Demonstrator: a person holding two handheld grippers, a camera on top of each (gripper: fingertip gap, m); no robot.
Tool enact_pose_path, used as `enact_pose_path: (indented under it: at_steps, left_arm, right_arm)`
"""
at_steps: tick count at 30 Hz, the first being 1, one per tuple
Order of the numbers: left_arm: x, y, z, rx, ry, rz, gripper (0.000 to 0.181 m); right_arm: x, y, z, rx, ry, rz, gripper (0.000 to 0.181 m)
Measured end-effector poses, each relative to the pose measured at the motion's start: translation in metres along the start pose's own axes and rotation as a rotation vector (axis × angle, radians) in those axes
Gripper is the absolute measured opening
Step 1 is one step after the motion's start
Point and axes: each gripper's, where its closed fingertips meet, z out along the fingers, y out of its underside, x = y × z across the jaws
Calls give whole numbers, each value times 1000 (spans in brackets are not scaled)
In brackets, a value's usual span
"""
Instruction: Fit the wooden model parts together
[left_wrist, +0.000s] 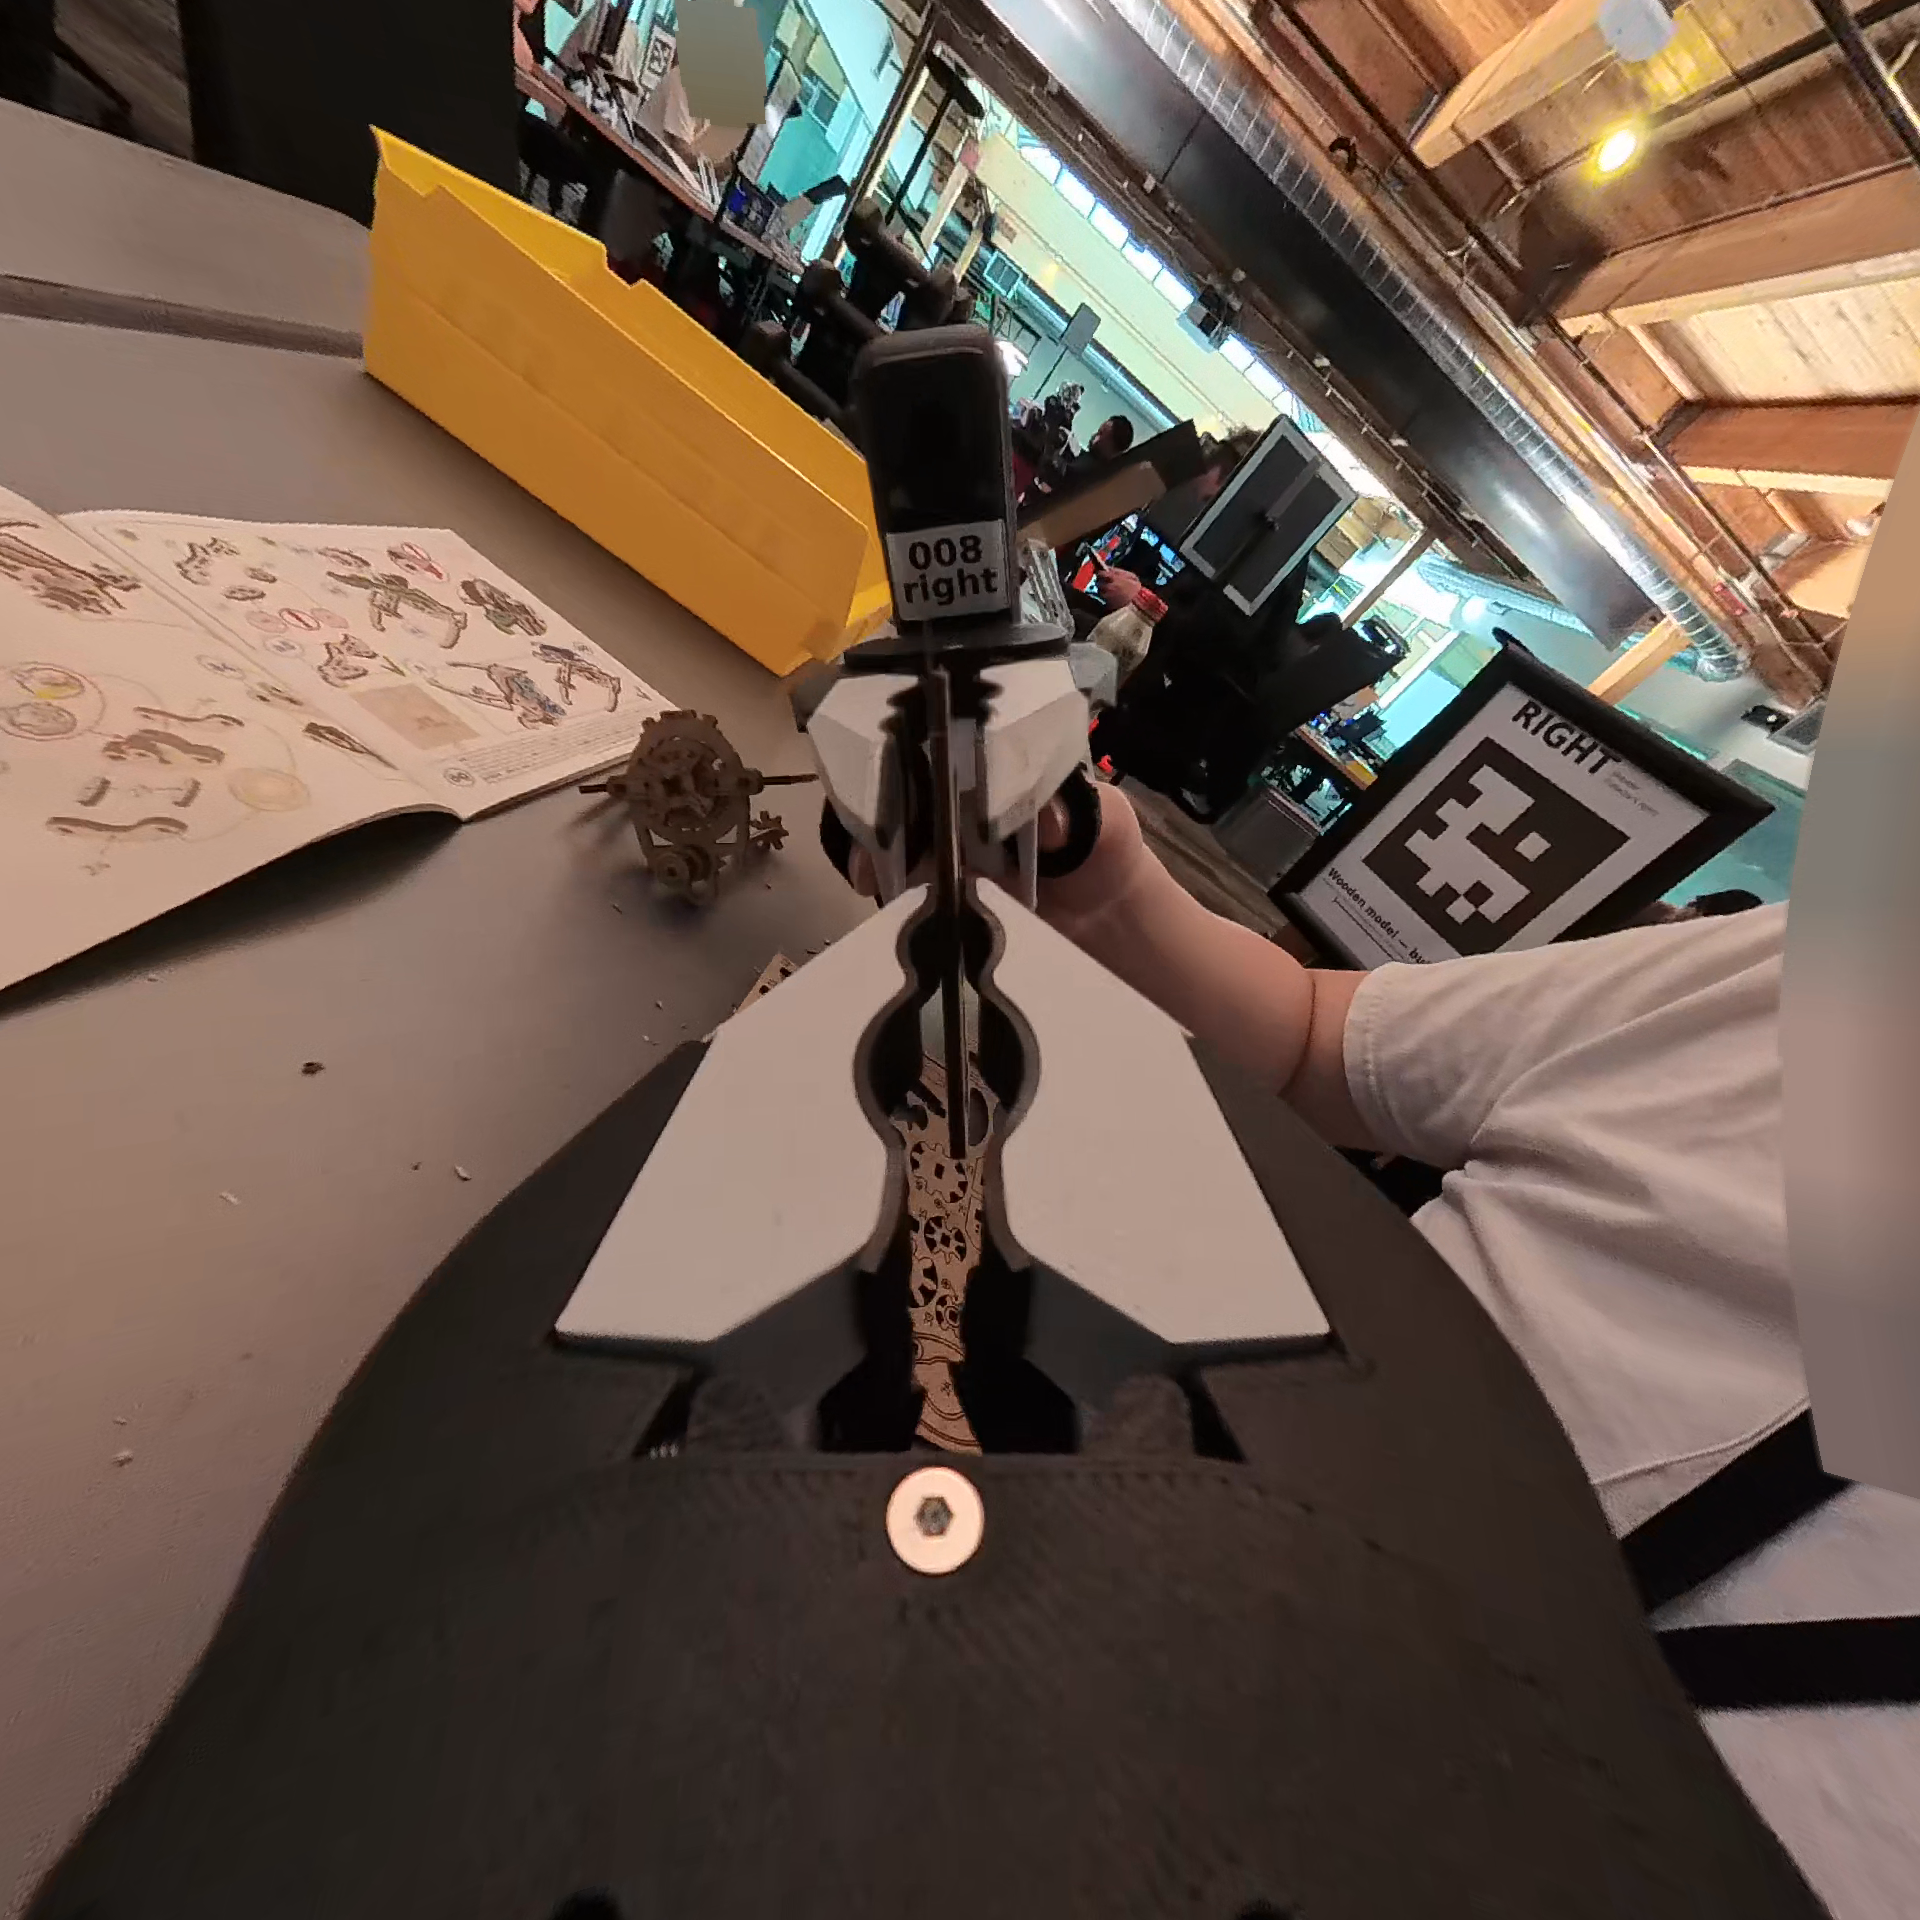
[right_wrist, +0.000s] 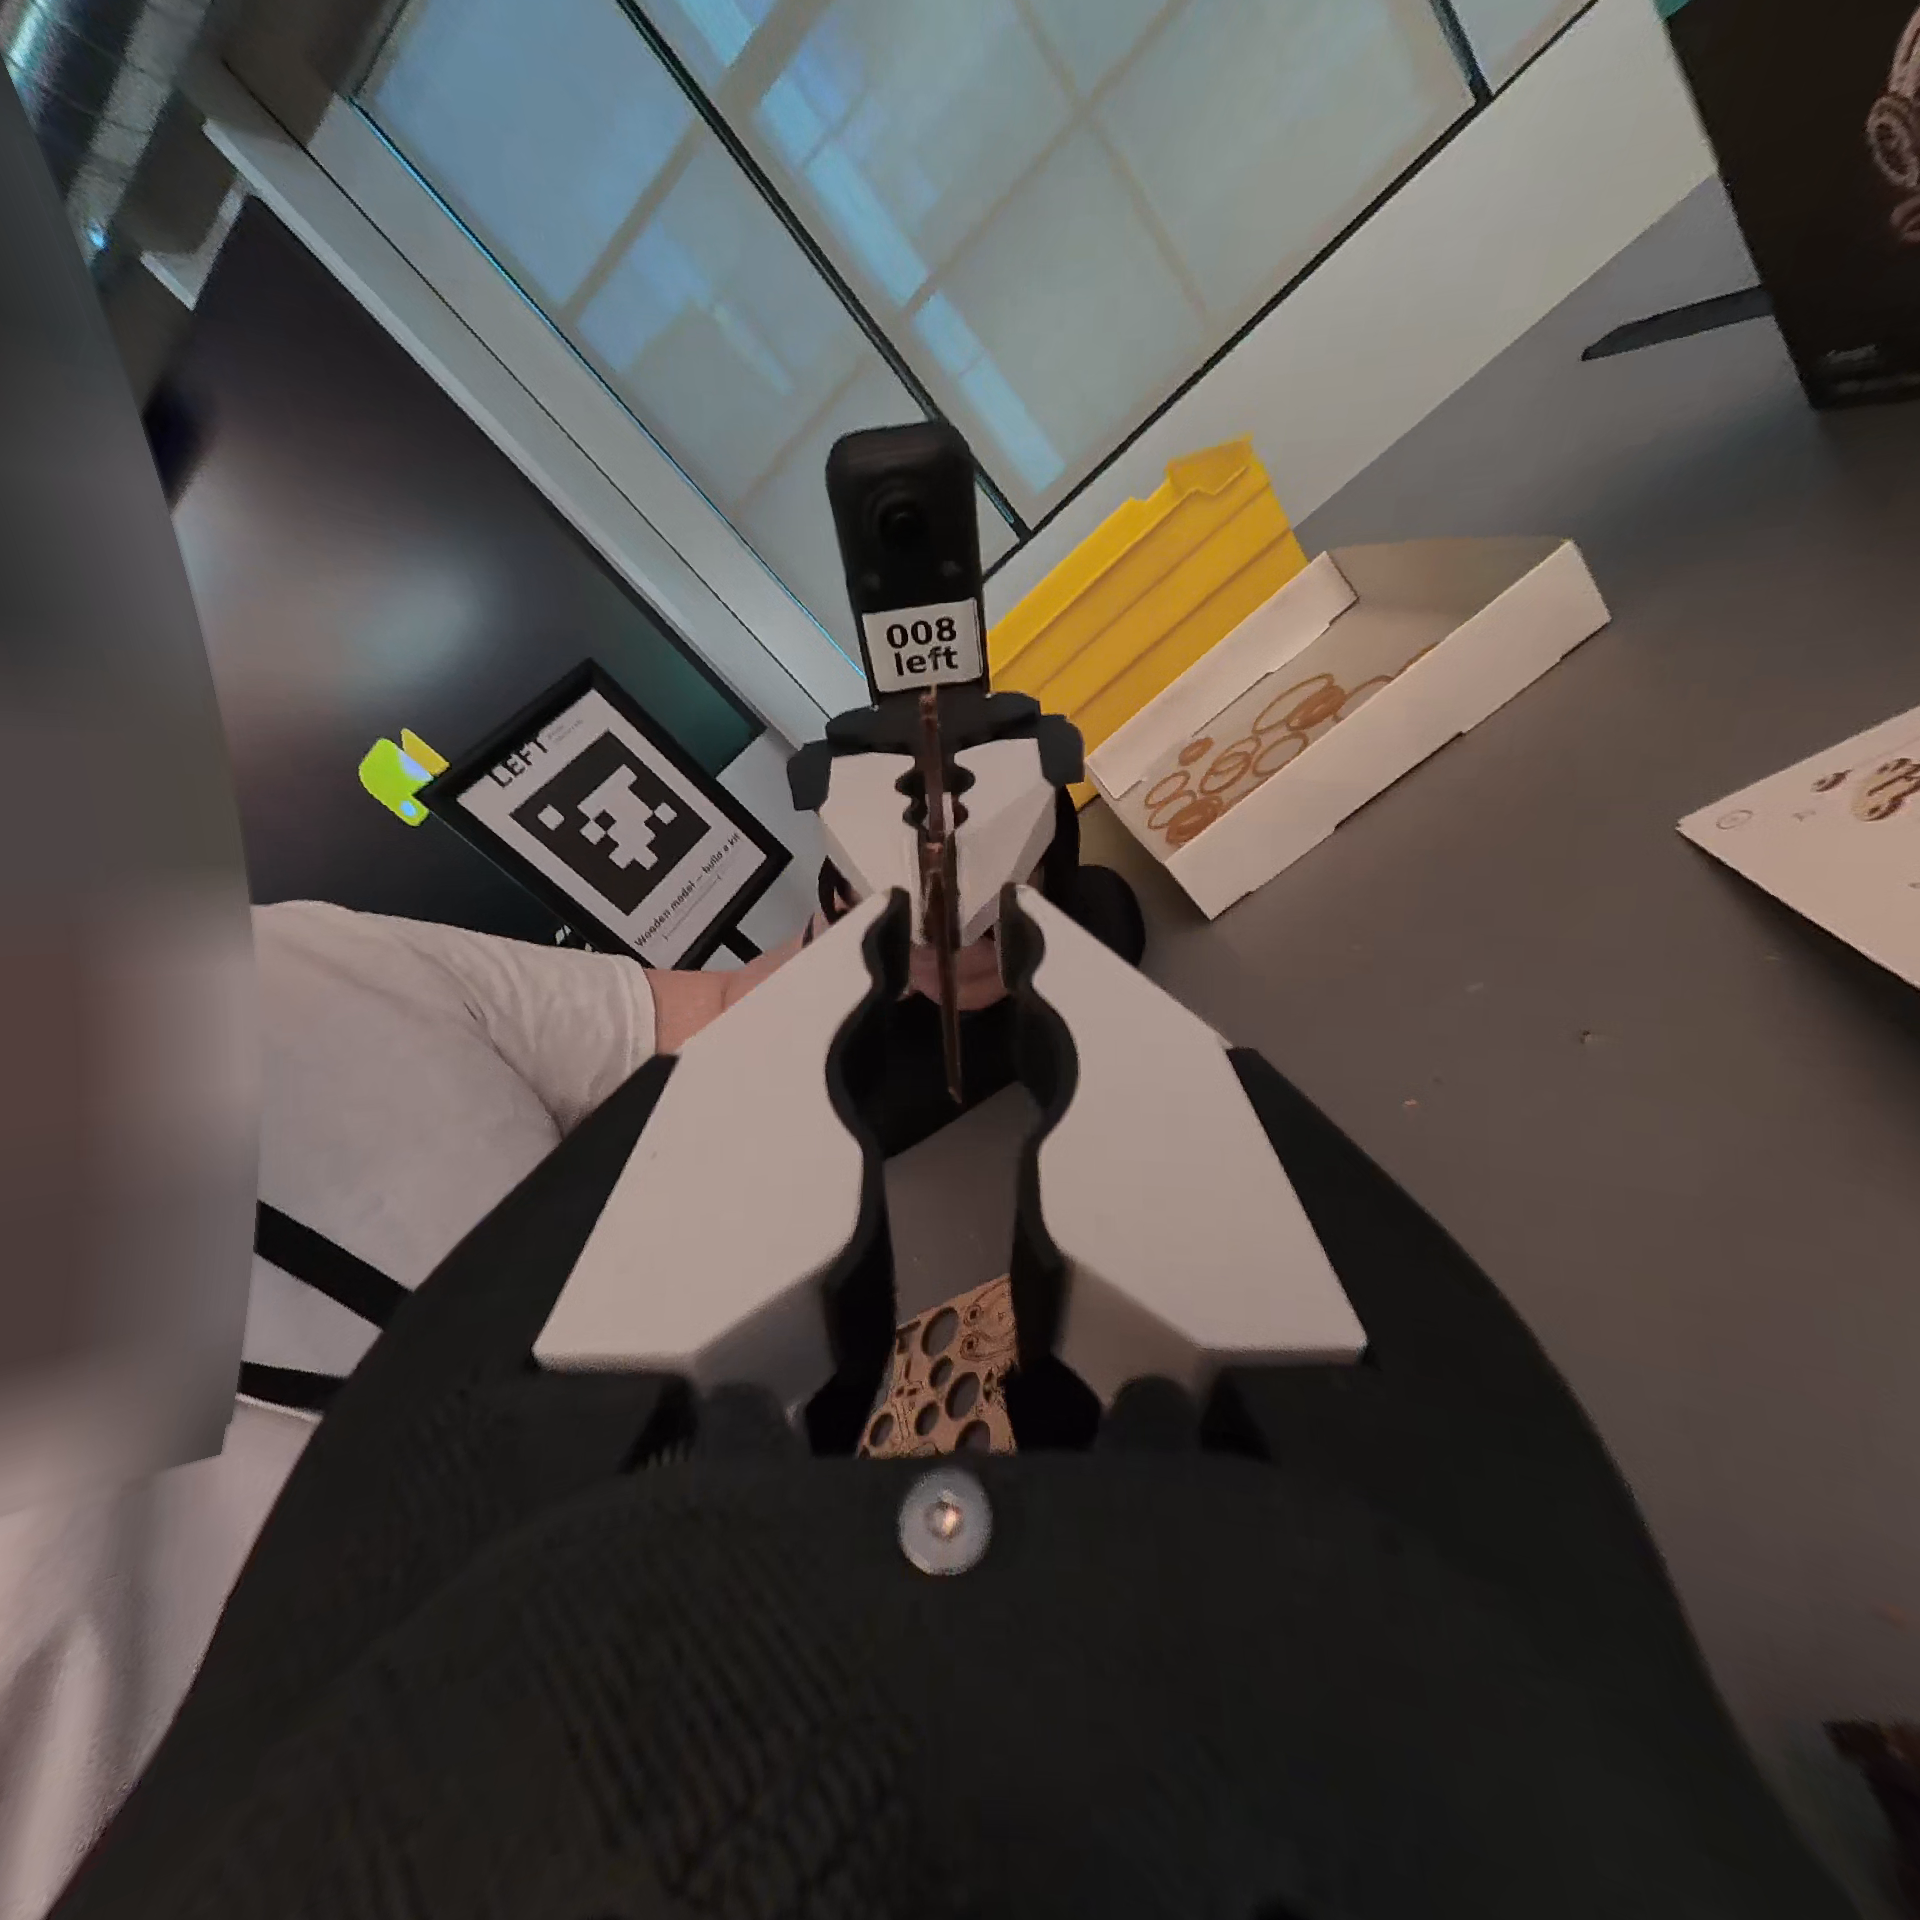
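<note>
My left gripper (left_wrist: 951, 904) is shut on a thin wooden part (left_wrist: 949, 1029), seen edge-on as a dark strip, and holds it above the grey table (left_wrist: 312, 1195). My right gripper (right_wrist: 945, 909) faces it tip to tip. Its jaws stand a little apart around the same part (right_wrist: 948, 1023) without clearly touching it. The right gripper also shows in the left wrist view (left_wrist: 935, 790), and the left gripper in the right wrist view (right_wrist: 930, 831). A small wooden gear assembly (left_wrist: 686, 821) stands on the table. Flat wooden sheets with cut-outs (left_wrist: 940, 1247) (right_wrist: 935, 1392) lie under the grippers.
An open instruction booklet (left_wrist: 260, 707) lies at the left, with a yellow bin (left_wrist: 623, 416) behind it. A white box with wooden rings (right_wrist: 1351, 727) sits by the bin (right_wrist: 1143, 623). Framed marker signs (left_wrist: 1507, 821) (right_wrist: 613, 821) stand at the table's edge. Wood crumbs dot the table. The tips of both grippers are at nearly the same place. Left tips and right tips are each some 15 centimeters from the small wooden gear assembly (left_wrist: 686, 821).
</note>
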Motion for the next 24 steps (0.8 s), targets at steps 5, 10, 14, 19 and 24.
enact_pose_path:
  at_steps: [5, 10, 14, 19, 24]
  left_arm:
    - [-3, 4, 2, -17, -18, 0, 0]
    - [-6, 5, 2, -18, -34, -5, 0]
    - [-7, 5, 3, -22, -48, 3, 0]
    - [-11, 7, 3, -29, -80, 12, 0]
    - [-13, 9, 4, -49, -155, 96, 0]
  right_arm:
    - [-4, 1, 3, 3, -12, 5, 7]
    - [2, 1, 0, 0, 17, 14, 3]
    - [4, 2, 0, -1, 28, 21, 1]
    - [9, 4, -1, -10, 61, 1, 1]
    - [13, 7, -2, -17, 81, -33, 2]
